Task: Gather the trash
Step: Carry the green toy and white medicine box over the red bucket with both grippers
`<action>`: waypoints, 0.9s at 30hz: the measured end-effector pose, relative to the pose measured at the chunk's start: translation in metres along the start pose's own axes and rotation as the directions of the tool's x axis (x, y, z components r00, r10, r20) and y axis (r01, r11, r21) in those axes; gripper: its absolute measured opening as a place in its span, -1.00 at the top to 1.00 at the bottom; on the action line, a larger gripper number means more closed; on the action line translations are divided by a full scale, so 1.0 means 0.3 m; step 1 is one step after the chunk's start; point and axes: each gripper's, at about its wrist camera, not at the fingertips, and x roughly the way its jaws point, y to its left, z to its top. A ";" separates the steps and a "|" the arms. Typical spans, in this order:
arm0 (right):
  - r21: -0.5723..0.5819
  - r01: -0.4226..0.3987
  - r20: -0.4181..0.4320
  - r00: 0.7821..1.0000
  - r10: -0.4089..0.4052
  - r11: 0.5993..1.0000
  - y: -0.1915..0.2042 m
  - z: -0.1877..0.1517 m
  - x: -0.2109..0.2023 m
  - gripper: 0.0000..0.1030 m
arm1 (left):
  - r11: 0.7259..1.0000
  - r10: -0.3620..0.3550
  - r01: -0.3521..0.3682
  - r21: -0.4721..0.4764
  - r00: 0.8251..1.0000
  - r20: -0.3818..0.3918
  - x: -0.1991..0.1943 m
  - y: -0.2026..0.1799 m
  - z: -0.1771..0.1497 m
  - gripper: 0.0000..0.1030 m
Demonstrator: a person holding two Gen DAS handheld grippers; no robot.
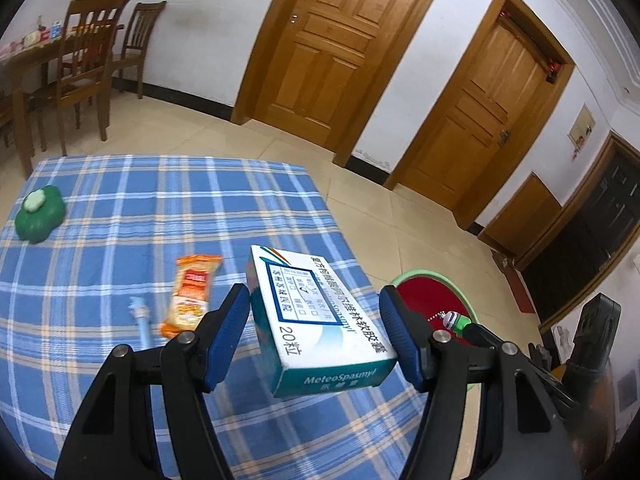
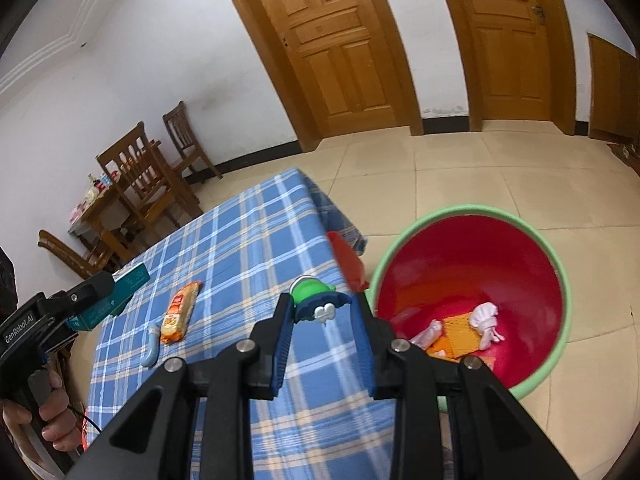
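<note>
My left gripper (image 1: pixel 314 320) has its fingers clamped on a teal and white medicine box (image 1: pixel 320 320), lifted clear of the worktop (image 1: pixel 120 200) with its long side running away from the camera. In the right wrist view that same box (image 2: pixel 120 292) sticks out of the left gripper at the far left, above the edge of the blue plaid cloth, and a hand (image 2: pixel 48 412) grips the handle below it.

My right gripper (image 2: pixel 322 312) has its fingers closed on a small green and blue toy figure (image 2: pixel 316 298), held above the worktop's right edge, just beside the bin. The left wrist view shows that toy (image 1: pixel 456 320) with a bead chain hanging from it.

The bin (image 2: pixel 560 264), red inside with a green rim, stands on the tiled floor to the right of the worktop; pink crumpled scraps (image 2: pixel 486 322) and an orange wrapper (image 2: pixel 460 338) lie at its bottom.

On the cloth lie an orange snack packet (image 1: pixel 192 296), a light blue tube (image 1: pixel 142 320) beside it, and well apart, a green flower-shaped case (image 1: pixel 40 214).
</note>
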 end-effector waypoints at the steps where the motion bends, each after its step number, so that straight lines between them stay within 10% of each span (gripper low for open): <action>1: 0.004 0.003 0.002 1.000 -0.003 1.000 -0.014 0.002 -0.004 0.38 | 1.000 -0.004 0.004 0.009 1.000 -0.003 0.009 -0.018 0.001 -0.31; 27: 0.145 0.064 -0.003 0.998 -0.065 0.987 -0.288 -0.024 -0.008 0.38 | 0.995 0.006 0.010 0.103 0.987 -0.162 0.272 -0.194 -0.055 0.01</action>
